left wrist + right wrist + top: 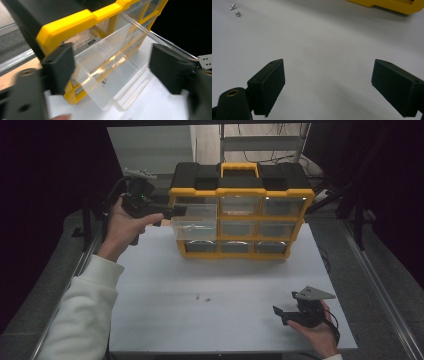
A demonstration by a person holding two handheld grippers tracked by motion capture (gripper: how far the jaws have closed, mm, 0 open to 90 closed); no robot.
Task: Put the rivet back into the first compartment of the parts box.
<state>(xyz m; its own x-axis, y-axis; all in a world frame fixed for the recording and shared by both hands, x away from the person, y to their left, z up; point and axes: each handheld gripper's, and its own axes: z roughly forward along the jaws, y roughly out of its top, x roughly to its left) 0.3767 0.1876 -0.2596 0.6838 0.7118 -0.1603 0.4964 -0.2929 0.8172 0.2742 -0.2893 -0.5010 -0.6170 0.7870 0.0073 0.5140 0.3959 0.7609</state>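
The clear plastic drawer (195, 222) sticks out of the left column of the black-and-yellow plastic organiser cabinet (240, 185), which stands at the far edge of the white tabletop (165, 320). In the left gripper view one small metal screw (104, 82) lies on the drawer's floor, its shape blurred through the clear walls. The left tongs (179, 211) hover at the drawer's left end, jaws spread wide with the drawer between them, the pads off its walls. The right tongs (280, 314) rest near the tabletop's near right corner, released and empty. Two tiny loose metal screws (202, 297), hard to make out, lie mid-tabletop with bare surface all around.
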